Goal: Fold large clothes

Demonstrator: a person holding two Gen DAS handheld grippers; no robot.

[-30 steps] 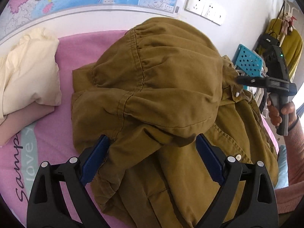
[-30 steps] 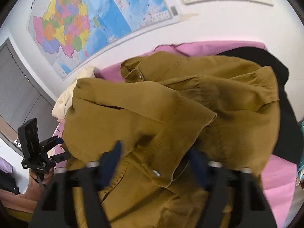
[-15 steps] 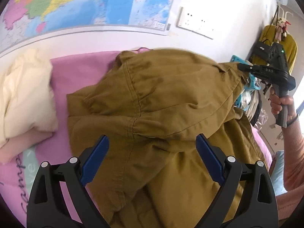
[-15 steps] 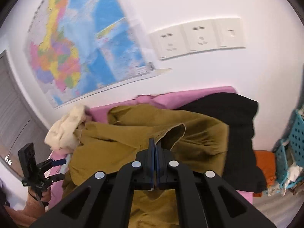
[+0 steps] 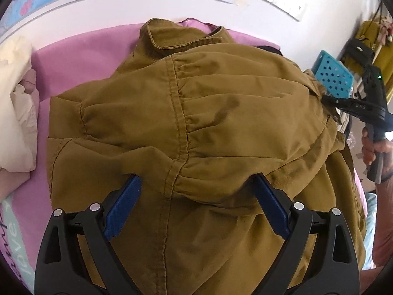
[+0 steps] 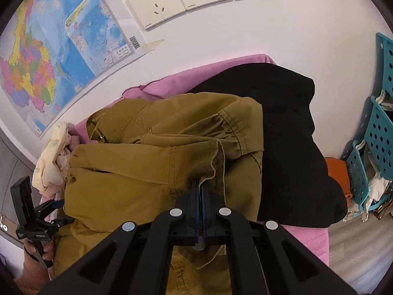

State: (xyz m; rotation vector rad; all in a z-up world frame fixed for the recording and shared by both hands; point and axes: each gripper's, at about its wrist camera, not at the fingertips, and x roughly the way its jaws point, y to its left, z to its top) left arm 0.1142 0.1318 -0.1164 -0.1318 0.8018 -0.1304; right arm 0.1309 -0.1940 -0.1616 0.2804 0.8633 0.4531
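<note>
Two grippers: right gripper (image 6: 199,191) clamped on mustard-brown cotton jacket (image 5: 208,113) right edge; left gripper (image 5: 196,196) apart, straddling near hem.

Bright, even daylight, both views sharp, no motion blur. Strong fisheye bending and black vignette at corners. Soft shadows in fabric folds ahead of the jaws; mild glare on white wall (image 6: 282,56) beyond.

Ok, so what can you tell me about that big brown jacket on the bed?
The brown jacket looks like thick cotton, with stitched seams, gathered pleats, a collar and a metal snap. It lies crumpled on the pink bedsheet, beside a black garment. The right gripper is shut on a fold; the left gripper is open around a bunched fold.
</note>
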